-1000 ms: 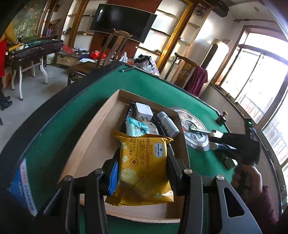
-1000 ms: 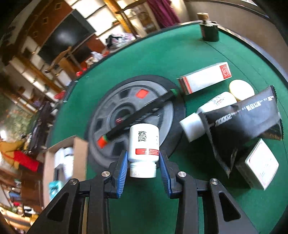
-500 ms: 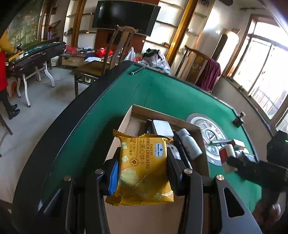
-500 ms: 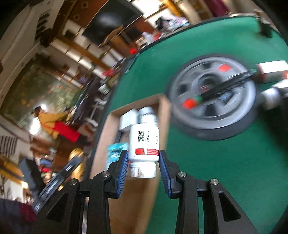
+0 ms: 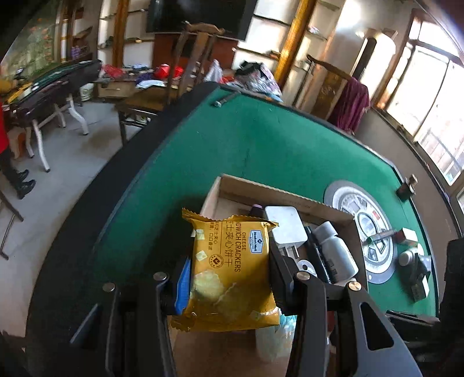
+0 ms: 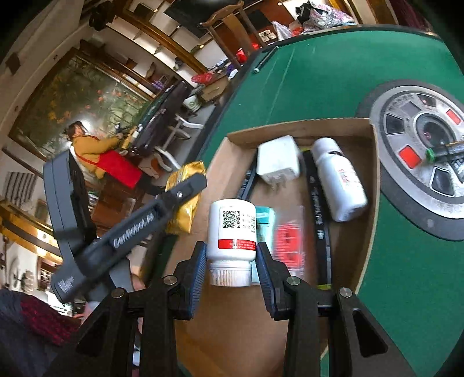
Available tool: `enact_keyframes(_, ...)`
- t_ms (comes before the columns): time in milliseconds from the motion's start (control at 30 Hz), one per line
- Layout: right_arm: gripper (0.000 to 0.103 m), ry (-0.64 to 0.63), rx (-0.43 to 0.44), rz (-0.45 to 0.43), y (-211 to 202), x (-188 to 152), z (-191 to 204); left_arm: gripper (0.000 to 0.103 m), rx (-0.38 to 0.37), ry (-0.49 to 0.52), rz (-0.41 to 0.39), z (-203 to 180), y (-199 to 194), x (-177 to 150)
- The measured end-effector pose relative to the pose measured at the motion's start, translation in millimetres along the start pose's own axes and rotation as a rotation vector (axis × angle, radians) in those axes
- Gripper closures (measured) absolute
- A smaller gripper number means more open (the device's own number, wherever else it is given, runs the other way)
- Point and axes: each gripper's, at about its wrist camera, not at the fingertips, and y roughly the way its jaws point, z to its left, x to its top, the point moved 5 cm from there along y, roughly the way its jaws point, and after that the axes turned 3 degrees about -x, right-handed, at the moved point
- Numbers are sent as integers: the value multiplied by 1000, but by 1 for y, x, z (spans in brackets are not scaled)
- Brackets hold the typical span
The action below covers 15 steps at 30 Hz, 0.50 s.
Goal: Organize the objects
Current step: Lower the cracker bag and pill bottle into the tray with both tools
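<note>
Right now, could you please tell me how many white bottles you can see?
2. One bottle is gripped in the right claw above the box; another bottle lies on its side inside the box. Others may be hidden.

Home games room: green-felt mahjong table (image 5: 278, 150) under the tongs; beyond it television (image 5: 200, 14), wooden chairs (image 5: 197, 58), shelving (image 5: 293, 26).

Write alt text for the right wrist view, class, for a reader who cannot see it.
The right gripper holds a white pill bottle above an open cardboard box on a green table. At left, the left gripper grips a yellow cracker packet.
</note>
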Motion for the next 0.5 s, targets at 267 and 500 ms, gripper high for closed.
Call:
enact_keyframes(267, 64, -1, -22, 7, 12, 3, -12, 59, 3, 41, 92, -4, 43, 11)
enact_keyframes(500, 64, 1, -24, 24, 18, 2, -22, 58, 31, 83, 127, -12, 58, 13)
